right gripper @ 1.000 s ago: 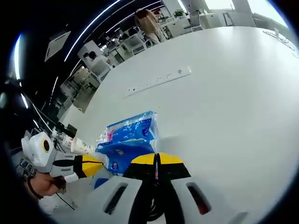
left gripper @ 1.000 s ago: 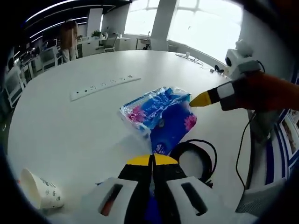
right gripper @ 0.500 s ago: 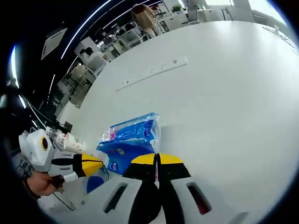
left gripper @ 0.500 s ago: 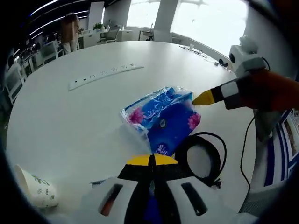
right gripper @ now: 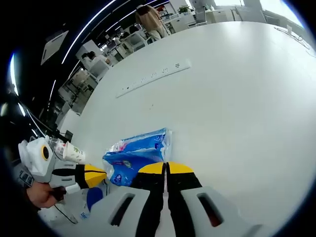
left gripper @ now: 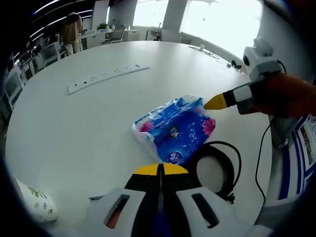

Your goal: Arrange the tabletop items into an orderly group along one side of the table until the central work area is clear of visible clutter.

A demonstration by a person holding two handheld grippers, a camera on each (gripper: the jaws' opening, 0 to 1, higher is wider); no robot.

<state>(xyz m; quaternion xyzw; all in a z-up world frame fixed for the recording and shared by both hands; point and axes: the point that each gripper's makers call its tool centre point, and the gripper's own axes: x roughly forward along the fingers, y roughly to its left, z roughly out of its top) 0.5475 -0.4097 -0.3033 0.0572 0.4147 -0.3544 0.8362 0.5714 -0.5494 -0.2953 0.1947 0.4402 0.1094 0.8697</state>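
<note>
A blue tissue pack (left gripper: pixel 175 131) with pink flowers lies on the white round table (left gripper: pixel 74 128). In the left gripper view my left gripper (left gripper: pixel 160 169) rises from the bottom, yellow tips pressed together, just short of the pack's near edge. My right gripper (left gripper: pixel 216 102) comes in from the right, its yellow tip at the pack's far right corner. The right gripper view has the same pack (right gripper: pixel 138 153) right ahead of my shut right gripper (right gripper: pixel 165 169), with my left gripper (right gripper: pixel 94 175) to its left. Nothing shows between either pair of jaws.
A coiled black cable (left gripper: pixel 219 168) lies right of the pack. A paper cup (left gripper: pixel 34 202) lies on its side at the lower left and a white power strip (left gripper: pixel 106 78) farther back. A small blue object (right gripper: pixel 93 200) sits under the left gripper. A person (right gripper: pixel 148 17) stands far off.
Both views have shifted a little with the hands. The tissue pack looks flatter and slightly turned, with the right gripper's tip still at its corner. Both grippers stay shut.
</note>
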